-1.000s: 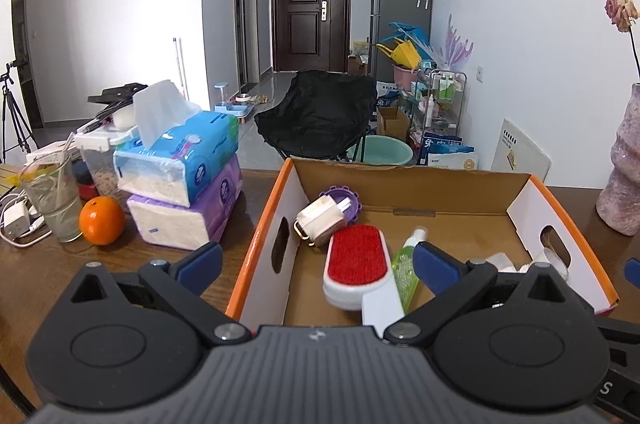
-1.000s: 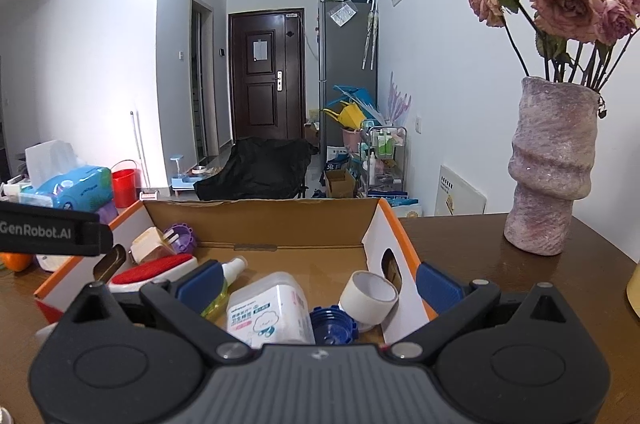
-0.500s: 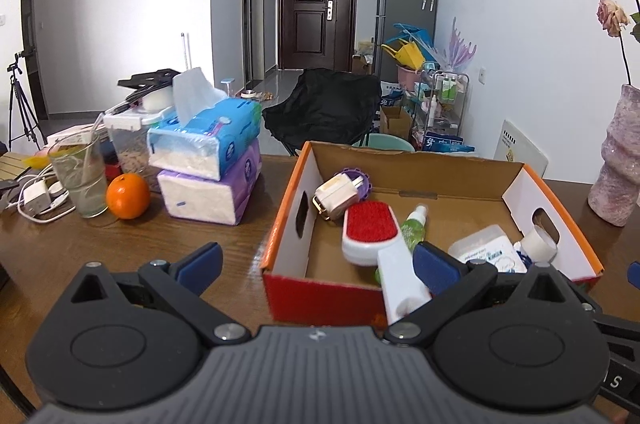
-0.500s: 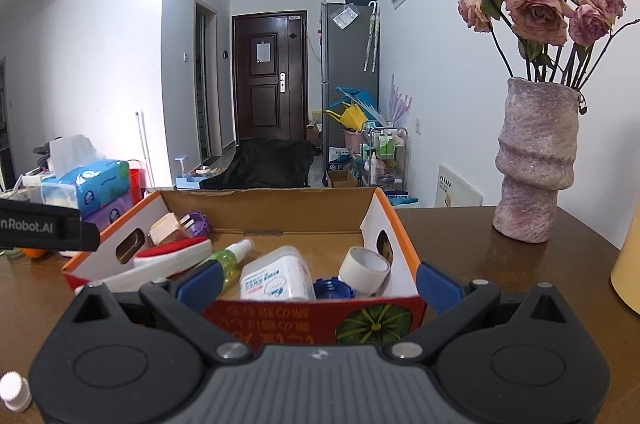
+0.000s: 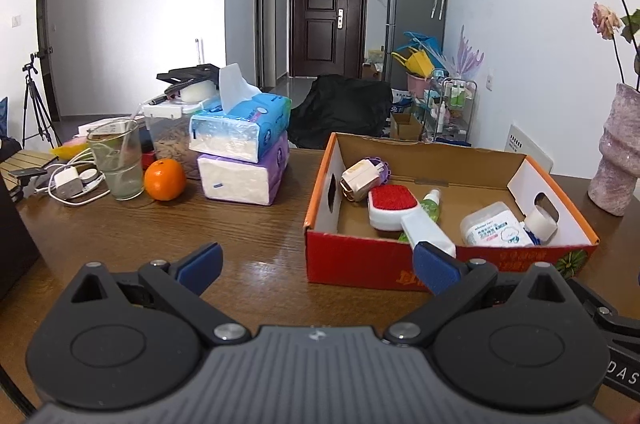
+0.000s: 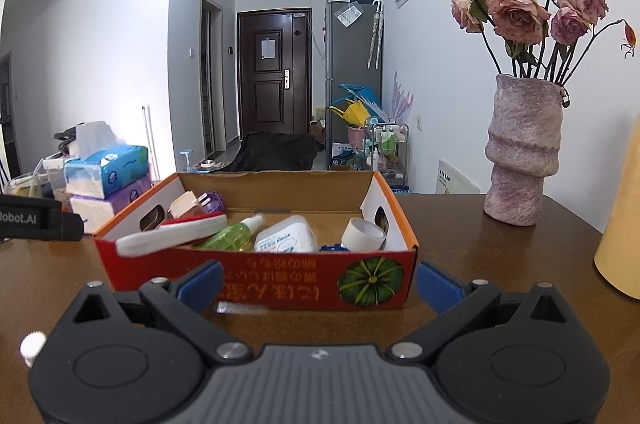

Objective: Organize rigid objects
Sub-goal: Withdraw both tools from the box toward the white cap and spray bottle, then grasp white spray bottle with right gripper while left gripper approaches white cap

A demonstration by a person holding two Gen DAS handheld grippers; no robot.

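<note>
A red and orange cardboard box sits on the brown wooden table. Inside lie a white brush with a red pad, a green spray bottle, a white wipes tub, a tape roll, a beige plug adapter and a purple round item. My left gripper is open, held back from the box's near left corner. Centred before the box's front wall, my right gripper is open too. Neither holds anything.
Left of the box stand stacked tissue packs, an orange, a glass, and a white charger with cable. A pink vase of dried roses stands right of the box, a yellow object at the far right. A small white cap lies near left.
Both grippers have pulled back toward me, away from above the box. The box's front wall and more table now show. Nothing was picked up; both stay open.
</note>
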